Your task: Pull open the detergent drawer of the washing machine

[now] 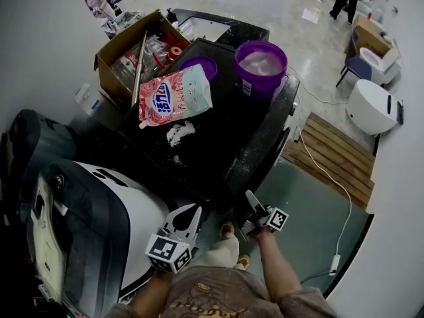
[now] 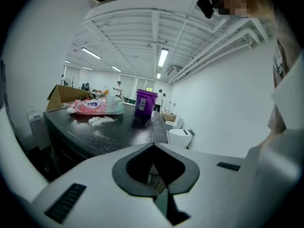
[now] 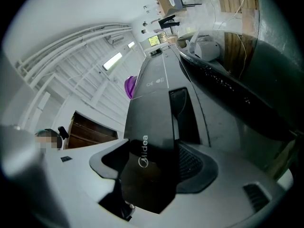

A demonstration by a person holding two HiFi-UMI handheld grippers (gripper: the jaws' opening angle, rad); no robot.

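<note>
Right claw [image 3: 157, 161] straddles detergent drawer [image 3: 151, 120]; pad contact unclear.

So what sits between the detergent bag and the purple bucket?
A round purple lid lies between the detergent bag and the purple bucket; the head view shows it.

Detergent drawer [image 3: 147, 127] near end hidden btwn right hand-held gripper [image 3: 153, 172] jaws; pad contact unclear.
</note>
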